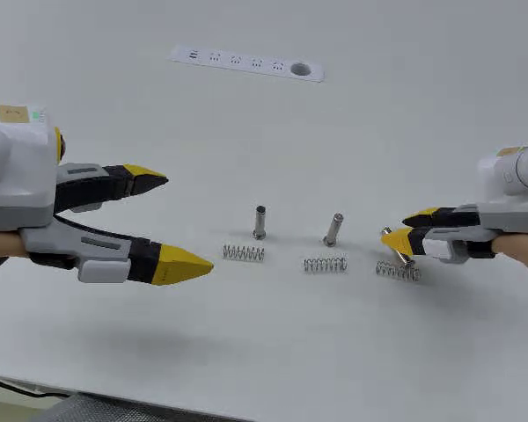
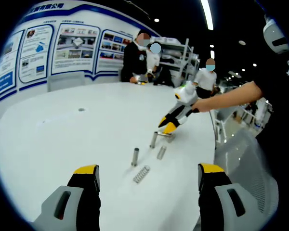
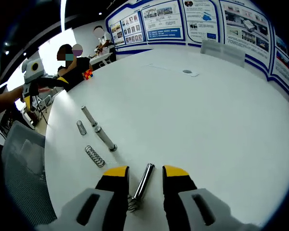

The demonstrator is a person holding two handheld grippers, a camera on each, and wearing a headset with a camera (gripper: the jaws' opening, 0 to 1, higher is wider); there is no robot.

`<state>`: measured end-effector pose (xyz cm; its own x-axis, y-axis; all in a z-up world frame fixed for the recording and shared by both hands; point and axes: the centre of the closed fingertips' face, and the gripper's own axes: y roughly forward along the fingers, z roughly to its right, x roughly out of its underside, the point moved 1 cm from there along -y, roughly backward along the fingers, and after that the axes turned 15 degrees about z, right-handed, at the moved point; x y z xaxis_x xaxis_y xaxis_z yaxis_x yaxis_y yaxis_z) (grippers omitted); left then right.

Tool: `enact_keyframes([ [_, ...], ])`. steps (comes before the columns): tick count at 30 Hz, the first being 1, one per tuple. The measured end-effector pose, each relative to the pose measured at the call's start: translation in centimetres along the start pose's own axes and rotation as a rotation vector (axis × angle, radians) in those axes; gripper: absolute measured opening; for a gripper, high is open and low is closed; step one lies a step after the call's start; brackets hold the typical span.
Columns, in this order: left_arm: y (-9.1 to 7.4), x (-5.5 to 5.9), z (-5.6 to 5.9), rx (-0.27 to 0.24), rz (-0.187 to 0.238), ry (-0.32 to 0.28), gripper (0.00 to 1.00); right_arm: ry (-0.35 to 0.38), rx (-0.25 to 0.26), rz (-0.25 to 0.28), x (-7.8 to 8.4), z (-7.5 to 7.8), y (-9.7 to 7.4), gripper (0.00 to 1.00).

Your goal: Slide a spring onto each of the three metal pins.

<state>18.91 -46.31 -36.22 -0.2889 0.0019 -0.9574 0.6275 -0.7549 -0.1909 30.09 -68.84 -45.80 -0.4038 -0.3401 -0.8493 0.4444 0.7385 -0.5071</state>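
**Right gripper straddles the third pin — left gripper idle**

The left gripper (image 1: 170, 221) hangs over the white table (image 1: 246, 352) with its jaws spread wide, grasping nothing. In the head view the first pin (image 1: 260, 221) and second pin (image 1: 333, 229) stand upright. The first spring (image 1: 244, 253) and second spring (image 1: 325, 264) lie just in front of them.

The third pin (image 3: 144, 180) lies on the table. The right gripper view shows it between the part-open jaws of the right gripper (image 3: 146, 169) with a gap on either side — the head view leaves this unclear. The third spring (image 3: 133, 202) lies by the pin's near end.

The head view alone takes in a power strip (image 1: 246, 63). The left gripper view adds people (image 2: 135, 60) at the far edge.
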Motion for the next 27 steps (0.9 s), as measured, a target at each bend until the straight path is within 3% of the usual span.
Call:
enact_keyframes([
  [17,-0.4,0.4,-0.5,-0.013,-0.008,-0.006,0.85,0.011,0.062,-0.079,1.1,0.2,1.2,0.17],
  [25,-0.7,0.1,-0.8,-0.026,0.014,-0.019,0.85,-0.044,0.081,-0.097,1.3,0.0,1.5,0.13],
  [27,-0.6,-0.2,-0.9,-0.03,0.039,-0.036,0.85,-0.039,0.092,-0.1,1.3,0.1,1.4,0.13],
])
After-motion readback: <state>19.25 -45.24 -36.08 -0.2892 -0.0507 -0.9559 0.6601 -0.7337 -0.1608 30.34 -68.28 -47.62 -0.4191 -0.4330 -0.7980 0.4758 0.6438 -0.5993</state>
